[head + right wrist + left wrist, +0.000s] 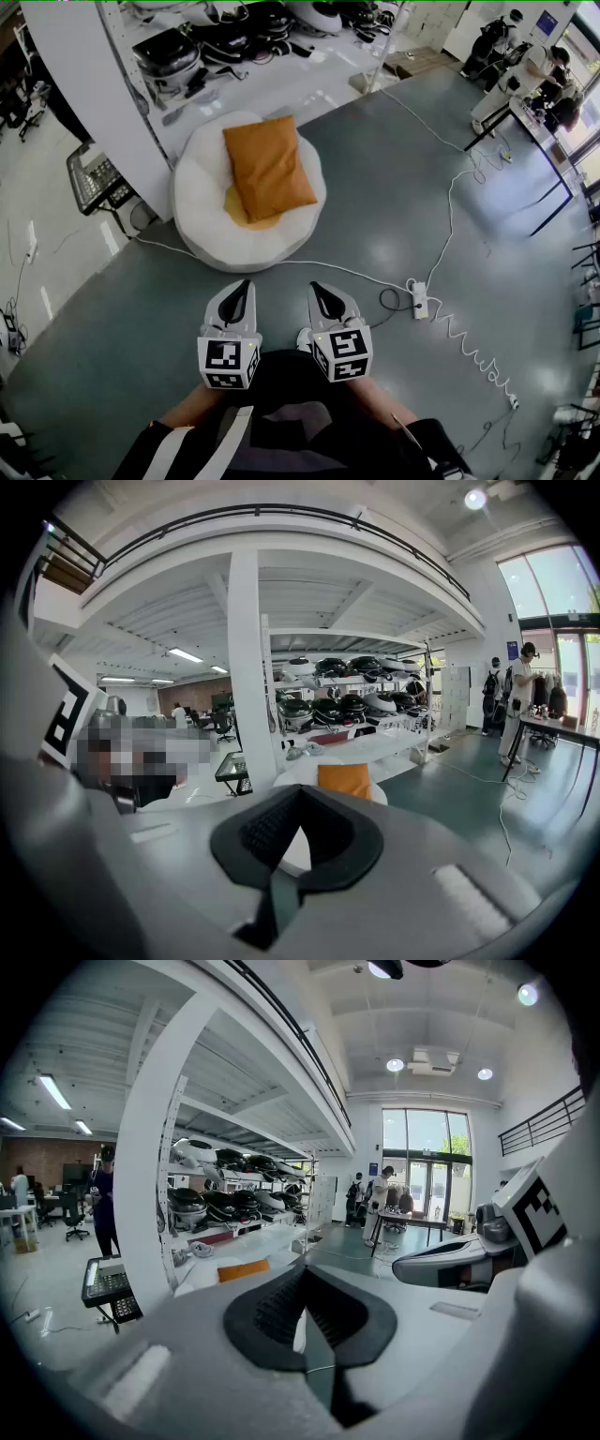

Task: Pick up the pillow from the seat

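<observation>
An orange pillow (pixel 268 167) lies on a round white bean-bag seat (pixel 202 211) on the floor ahead. It also shows far off as the pillow (pixel 344 780) in the right gripper view and as an orange sliver of pillow (pixel 243 1270) in the left gripper view. My left gripper (pixel 246 284) and right gripper (pixel 317 288) are held side by side close to my body, well short of the seat. Both are shut with nothing between the jaws.
A white pillar (pixel 84 84) stands left of the seat, with a black-and-white device (pixel 94 178) at its foot. A white cable and power strip (pixel 419 299) run across the grey floor at right. Shelves of helmets (pixel 225 42) stand behind. People stand at a table (pixel 525 80) at far right.
</observation>
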Demonstrator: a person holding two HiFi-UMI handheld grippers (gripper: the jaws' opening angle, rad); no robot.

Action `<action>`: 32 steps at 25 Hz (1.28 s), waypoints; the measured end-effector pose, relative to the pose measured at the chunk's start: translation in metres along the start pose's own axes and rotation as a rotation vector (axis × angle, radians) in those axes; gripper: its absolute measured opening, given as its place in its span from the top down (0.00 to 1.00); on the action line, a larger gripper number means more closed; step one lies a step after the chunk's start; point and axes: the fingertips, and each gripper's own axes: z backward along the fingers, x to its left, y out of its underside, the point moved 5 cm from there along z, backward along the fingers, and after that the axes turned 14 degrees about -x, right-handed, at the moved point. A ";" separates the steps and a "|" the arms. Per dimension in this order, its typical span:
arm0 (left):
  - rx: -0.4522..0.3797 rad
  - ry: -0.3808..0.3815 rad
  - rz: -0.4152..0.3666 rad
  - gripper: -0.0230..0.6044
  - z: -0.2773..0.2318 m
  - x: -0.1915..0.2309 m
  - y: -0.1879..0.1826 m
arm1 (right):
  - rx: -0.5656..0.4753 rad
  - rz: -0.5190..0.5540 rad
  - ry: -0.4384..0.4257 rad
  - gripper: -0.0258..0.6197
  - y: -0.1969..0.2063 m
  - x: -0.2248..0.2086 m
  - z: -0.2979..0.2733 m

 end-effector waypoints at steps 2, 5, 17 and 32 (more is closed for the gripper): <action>0.001 -0.001 0.001 0.96 0.003 -0.002 0.002 | 0.000 -0.001 0.001 0.96 0.002 0.000 0.004; 0.000 0.000 -0.001 0.96 0.005 -0.005 0.002 | 0.000 -0.004 0.001 0.96 0.003 0.000 0.006; 0.002 -0.015 0.000 0.96 0.000 -0.008 0.001 | -0.021 -0.067 -0.004 0.96 0.000 -0.011 0.003; -0.013 -0.064 0.007 0.96 -0.036 -0.059 0.000 | -0.043 -0.054 -0.064 0.96 -0.005 -0.072 0.014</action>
